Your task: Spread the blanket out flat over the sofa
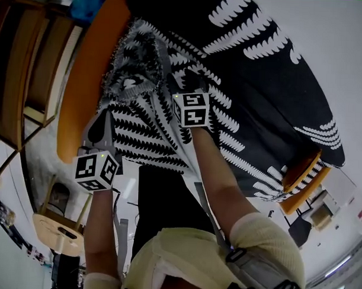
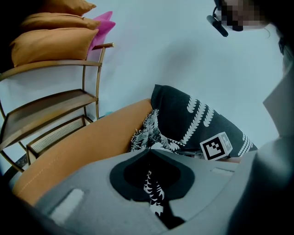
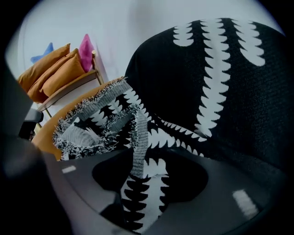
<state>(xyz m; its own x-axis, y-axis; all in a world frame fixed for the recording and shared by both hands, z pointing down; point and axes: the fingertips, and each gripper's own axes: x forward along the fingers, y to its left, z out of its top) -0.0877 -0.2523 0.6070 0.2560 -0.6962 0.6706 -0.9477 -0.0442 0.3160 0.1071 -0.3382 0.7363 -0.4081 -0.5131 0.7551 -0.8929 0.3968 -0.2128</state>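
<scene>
Our left gripper (image 2: 155,204) and right gripper (image 3: 138,202) each clenched the blanket (image 1: 260,84). Only their views showed cushions (image 2: 50,46) on the shelf (image 2: 46,110) beside the sofa (image 2: 82,147).

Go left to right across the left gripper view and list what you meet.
orange cushions → pink cushion → blanket → marker cube
</scene>
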